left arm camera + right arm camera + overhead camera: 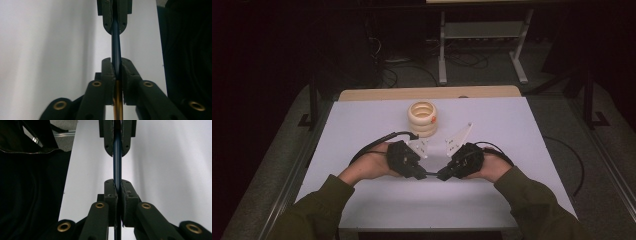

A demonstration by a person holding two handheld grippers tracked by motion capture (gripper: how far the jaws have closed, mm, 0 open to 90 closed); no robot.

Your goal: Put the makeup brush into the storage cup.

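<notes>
Thin dark-blue rod (116, 42) spans between both grippers above white table (362, 125). Left gripper (116, 68) jaws clamp one end; right gripper (117, 188) jaws clamp other end.

- Beyond your fingertips, toward the table's far edge, stands a stack of cream-coloured rings (422, 118) with an orange spot on its side.
- Under your fingers lies the white rectangular tabletop (362, 130).
- Far beyond them, a grey metal frame (482, 37) stands on the carpeted floor (607, 150).
</notes>
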